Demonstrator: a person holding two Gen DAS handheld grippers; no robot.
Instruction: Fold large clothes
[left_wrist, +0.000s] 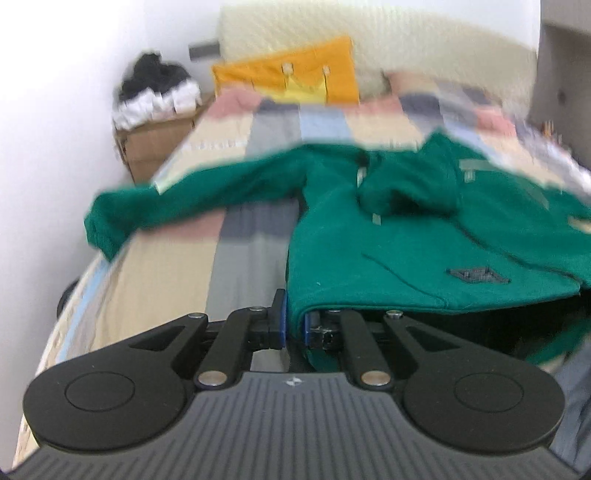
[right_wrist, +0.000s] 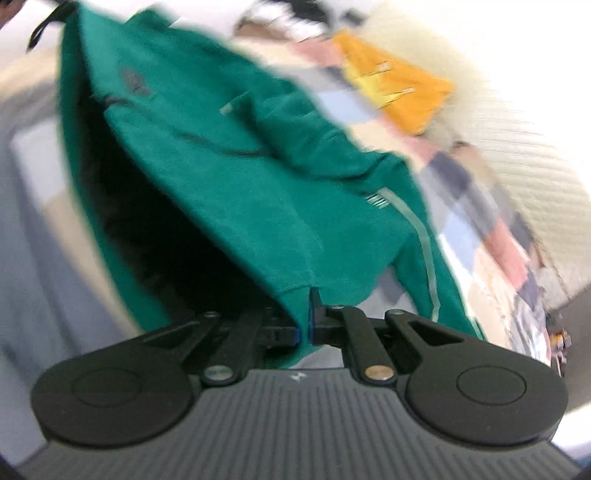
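Note:
A green hoodie (left_wrist: 388, 229) lies spread on a bed with a patchwork cover (left_wrist: 236, 236), one sleeve trailing off to the left. Its near hem is lifted off the bed. My left gripper (left_wrist: 294, 321) is shut on the hem's left corner, green cloth pinched between its blue pads. In the right wrist view the same green hoodie (right_wrist: 229, 177) hangs up and leftward from my right gripper (right_wrist: 304, 321), which is shut on the hem's other corner. The underside of the lifted cloth is dark. Both views are motion-blurred.
An orange cushion (left_wrist: 295, 77) leans against the cream headboard (left_wrist: 369, 40) at the far end. A cardboard box (left_wrist: 155, 144) with black and white clothes stands left of the bed by the white wall. The bed cover (right_wrist: 480, 229) runs along the right.

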